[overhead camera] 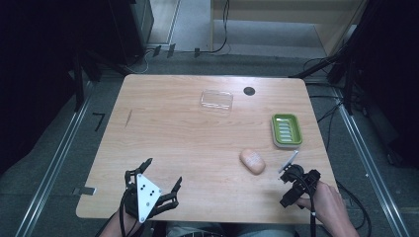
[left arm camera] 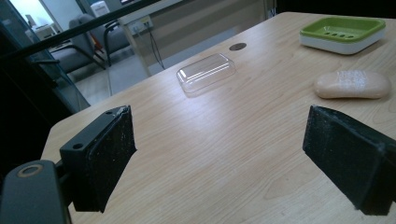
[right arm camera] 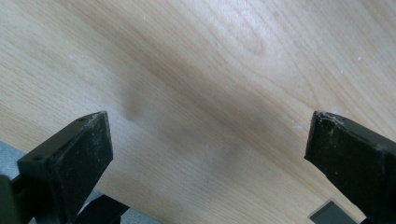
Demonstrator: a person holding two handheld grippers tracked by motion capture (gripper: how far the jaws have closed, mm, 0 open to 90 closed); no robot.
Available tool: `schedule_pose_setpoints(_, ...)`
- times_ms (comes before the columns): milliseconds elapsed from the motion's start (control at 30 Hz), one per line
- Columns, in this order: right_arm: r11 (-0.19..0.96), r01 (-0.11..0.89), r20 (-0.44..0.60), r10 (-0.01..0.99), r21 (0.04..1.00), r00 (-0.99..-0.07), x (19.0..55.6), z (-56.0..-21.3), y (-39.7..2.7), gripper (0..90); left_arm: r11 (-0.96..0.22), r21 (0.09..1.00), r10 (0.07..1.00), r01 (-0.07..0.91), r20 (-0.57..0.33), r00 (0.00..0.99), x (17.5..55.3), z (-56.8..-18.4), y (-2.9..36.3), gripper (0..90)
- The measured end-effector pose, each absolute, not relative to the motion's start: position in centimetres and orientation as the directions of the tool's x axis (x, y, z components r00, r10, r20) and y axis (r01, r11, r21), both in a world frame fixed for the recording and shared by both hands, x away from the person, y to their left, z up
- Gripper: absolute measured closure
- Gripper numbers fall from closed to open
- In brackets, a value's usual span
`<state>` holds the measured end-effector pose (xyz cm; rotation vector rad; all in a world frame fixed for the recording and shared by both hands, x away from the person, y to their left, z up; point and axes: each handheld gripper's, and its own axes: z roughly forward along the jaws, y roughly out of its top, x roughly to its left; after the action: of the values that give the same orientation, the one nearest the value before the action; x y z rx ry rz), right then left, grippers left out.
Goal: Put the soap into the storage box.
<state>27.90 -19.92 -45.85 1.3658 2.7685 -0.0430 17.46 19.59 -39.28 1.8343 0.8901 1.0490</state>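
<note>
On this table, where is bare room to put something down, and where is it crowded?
The left half of the table is bare, from the far edge down to the left gripper. The middle, between the clear lid and the soap, is also free. The right side is crowded: green dish, soap, and right gripper sit close together.

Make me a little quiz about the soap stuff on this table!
1. True or false: the soap bar lies inside the green soap dish.
2. Which thing sits farthest from the person? A) soap bar B) clear lid C) green soap dish
3. Fill in: the left gripper has its jaws ____.

Key: 1 false, the bar lies on the table. 2 B. 3 open.
</note>
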Motion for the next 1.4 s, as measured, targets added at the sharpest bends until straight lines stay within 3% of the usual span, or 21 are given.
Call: schedule_pose_setpoints(1400, 0.696, 0.715, -0.04, 0.717, 0.064, -0.695, 32.6, -43.6, -13.1, 0.5, -0.426, 0.888, 0.848, 0.175, 0.325, 0.418, 17.7, -39.3, 19.4, 9.9)
